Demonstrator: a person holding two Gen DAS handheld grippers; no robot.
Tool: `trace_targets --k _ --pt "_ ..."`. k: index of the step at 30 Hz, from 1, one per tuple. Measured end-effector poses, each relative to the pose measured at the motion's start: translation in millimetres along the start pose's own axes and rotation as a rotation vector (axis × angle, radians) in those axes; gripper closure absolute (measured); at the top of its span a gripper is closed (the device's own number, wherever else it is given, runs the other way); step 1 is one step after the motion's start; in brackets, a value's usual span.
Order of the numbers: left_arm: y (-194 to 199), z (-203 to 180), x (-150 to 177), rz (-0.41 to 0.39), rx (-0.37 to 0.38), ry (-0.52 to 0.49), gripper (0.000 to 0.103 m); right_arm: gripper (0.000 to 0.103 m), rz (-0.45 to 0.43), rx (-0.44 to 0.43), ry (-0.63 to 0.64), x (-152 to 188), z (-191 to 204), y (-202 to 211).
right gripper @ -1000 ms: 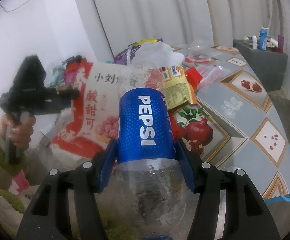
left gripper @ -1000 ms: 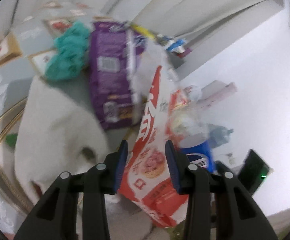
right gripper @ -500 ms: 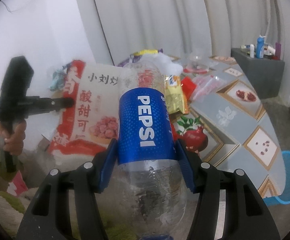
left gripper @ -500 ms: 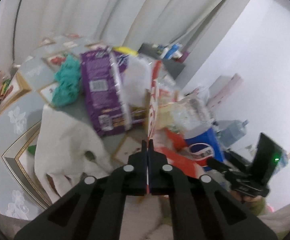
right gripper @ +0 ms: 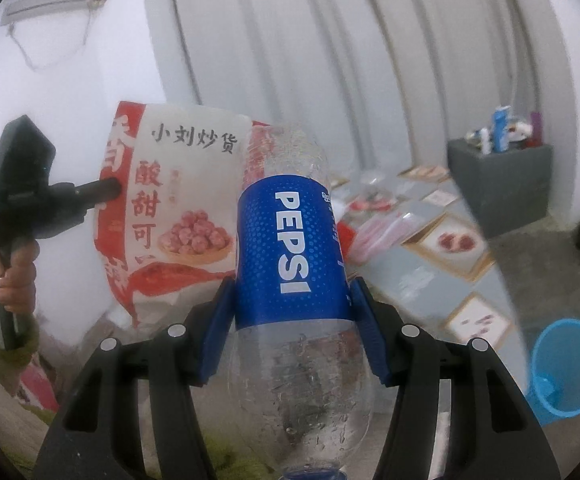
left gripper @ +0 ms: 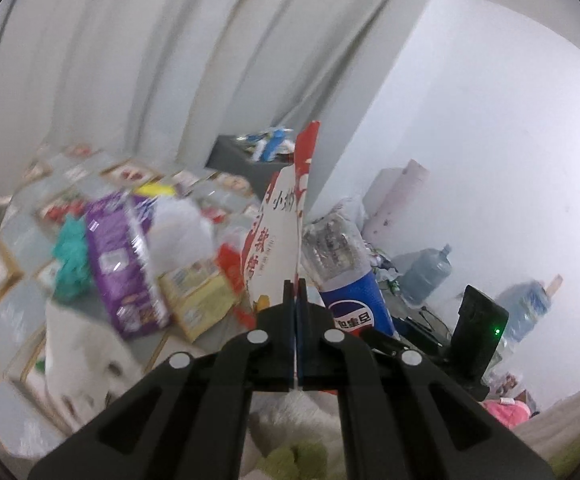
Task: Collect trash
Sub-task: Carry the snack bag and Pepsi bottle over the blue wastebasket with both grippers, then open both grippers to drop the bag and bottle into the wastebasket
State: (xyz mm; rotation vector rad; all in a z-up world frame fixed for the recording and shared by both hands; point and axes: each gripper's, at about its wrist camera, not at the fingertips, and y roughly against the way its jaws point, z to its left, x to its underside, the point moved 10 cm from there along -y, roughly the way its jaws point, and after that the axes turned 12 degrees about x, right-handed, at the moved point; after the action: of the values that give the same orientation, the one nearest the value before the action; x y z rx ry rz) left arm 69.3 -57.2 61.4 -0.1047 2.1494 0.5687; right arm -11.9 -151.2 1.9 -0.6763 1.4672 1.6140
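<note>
Both pieces of trash are picked up now: the left gripper [left gripper: 296,300] pinches the red snack bag [right gripper: 177,208] flat, the right gripper [right gripper: 290,316] squeezes the Pepsi bottle [right gripper: 290,240], and next they probably go to the blue bin [right gripper: 568,364] at the near right.

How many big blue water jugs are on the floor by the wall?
2. One big blue water jug stands beside the clutter; the other jug sits farther right, behind the black camera. More may be hidden.

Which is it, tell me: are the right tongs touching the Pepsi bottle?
Touching. The right wrist view shows the right tongs clamped on the Pepsi bottle, both blue pads pressing its label.
</note>
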Motion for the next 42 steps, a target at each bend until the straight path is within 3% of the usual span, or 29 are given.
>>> trace_targets --k 6,13,16,20,27,30,35,39,41,42 --pt "-75.6 -54.3 -45.2 0.082 0.091 -0.162 0.103 0.049 -0.076 0.172 -0.108 -22.3 -86.7 23.6" --pt "-244.3 -106.4 -58.2 0.355 0.147 -0.321 0.103 0.048 -0.046 0.369 -0.354 -9.0 -213.2 33.3" --pt "-334.5 -124.5 -37.8 0.5 0.133 -0.427 0.103 0.048 0.009 0.41 -0.525 12.9 -273.0 23.3" --pt "-449.2 -132.9 5.5 0.668 0.096 -0.562 0.103 0.048 0.069 0.389 -0.791 46.1 -344.7 1.2" --pt "-602.7 -113.6 96.6 0.863 0.065 -0.633 0.103 0.048 0.161 0.294 -1.393 119.7 -461.6 -58.6" --pt "-645.4 -104.6 136.1 0.918 0.049 -0.637 0.103 0.047 0.234 0.302 -1.533 148.7 -490.5 -93.3" --pt "-696.3 -74.5 197.8 1.021 -0.021 -0.597 0.098 0.047 0.407 0.377 -1.608 191.8 -512.4 -154.8" --pt "-709.4 -56.9 218.6 1.093 -0.096 -0.647 0.073 0.047 0.533 0.433 -1.614 224.5 -514.7 -183.3" --pt "-706.3 -62.0 212.2 1.068 -0.083 -0.673 0.057 0.047 0.569 0.463 -1.6 231.5 -520.9 -193.2" --pt "-704.1 -63.8 205.5 1.05 -0.079 -0.682 0.054 0.047 0.579 0.467 -1.595 234.1 -521.3 -197.0"
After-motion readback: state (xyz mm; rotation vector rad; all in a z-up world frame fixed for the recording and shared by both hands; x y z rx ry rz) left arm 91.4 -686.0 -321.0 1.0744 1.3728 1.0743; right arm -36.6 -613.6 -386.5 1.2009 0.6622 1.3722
